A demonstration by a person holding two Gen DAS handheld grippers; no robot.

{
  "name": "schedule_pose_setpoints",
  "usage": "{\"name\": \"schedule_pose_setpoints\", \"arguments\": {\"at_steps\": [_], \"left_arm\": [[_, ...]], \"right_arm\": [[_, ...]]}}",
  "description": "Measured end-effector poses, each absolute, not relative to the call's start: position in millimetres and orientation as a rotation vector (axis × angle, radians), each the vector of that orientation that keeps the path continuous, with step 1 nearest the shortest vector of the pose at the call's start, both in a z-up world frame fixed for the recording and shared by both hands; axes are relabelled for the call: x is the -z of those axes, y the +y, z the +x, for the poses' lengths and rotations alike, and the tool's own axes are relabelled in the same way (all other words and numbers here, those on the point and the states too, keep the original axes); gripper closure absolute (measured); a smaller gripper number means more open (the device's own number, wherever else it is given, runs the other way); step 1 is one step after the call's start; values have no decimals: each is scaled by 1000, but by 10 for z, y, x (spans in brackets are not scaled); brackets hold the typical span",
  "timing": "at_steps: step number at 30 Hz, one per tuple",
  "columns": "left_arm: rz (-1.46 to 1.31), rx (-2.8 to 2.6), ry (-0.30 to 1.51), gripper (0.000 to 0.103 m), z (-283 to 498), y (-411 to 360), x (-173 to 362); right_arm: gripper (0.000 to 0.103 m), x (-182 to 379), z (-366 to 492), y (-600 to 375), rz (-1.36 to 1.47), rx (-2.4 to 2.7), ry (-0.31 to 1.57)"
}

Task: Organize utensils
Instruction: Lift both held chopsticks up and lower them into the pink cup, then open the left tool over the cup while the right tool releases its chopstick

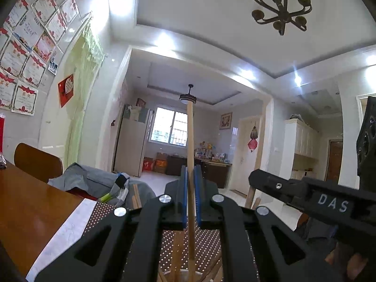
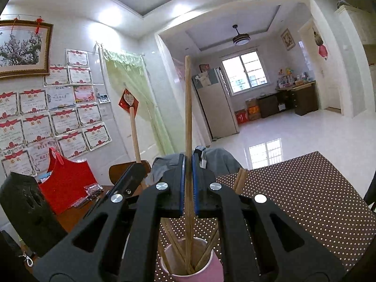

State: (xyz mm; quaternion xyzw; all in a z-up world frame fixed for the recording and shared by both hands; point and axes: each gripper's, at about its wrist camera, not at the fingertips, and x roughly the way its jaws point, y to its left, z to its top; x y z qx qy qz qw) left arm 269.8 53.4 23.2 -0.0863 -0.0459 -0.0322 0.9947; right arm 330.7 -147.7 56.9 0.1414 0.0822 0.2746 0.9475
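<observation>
Chopstick [image 2: 188, 141] clamped upright between right tongs [image 2: 187, 183]

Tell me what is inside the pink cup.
The pink cup holds several wooden chopsticks leaning against its rim, plus the chopstick the right gripper grips upright. The cup's bottom is hidden.

Cup mouth: I see the pink cup [image 2: 188, 262] crowded with upright chopsticks [image 2: 188, 141].
Mat right side: bare dotted mat [image 2: 305, 199], open.
Left: red bag [image 2: 68, 183] blocks.
</observation>
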Motion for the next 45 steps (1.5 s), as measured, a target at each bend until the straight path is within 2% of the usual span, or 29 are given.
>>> {"name": "schedule_pose_setpoints", "arguments": {"at_steps": [18, 26, 27, 28, 29, 39, 45], "left_arm": [[-191, 52, -93, 97, 2652, 599, -258], [-198, 61, -13, 96, 2650, 642, -225], [-201, 61, -2, 87, 2647, 650, -227], [-207, 60, 10, 72, 2635, 664, -234], [-217, 65, 15, 69, 2612, 679, -245], [-167, 30, 102, 54, 2467, 692, -285], [-141, -1, 150, 52, 2435, 715, -268]], "right_arm": [[97, -420, 3280, -1350, 247, -553, 193], [97, -312, 3308, -1353, 248, -557, 228], [97, -306, 3301, -1359, 247, -557, 229], [97, -300, 3296, -1361, 246, -555, 232], [97, -296, 3292, -1365, 248, -556, 235], [97, -271, 3212, -1384, 239, -545, 248], [96, -235, 3159, -1360, 222, -534, 264]]}}
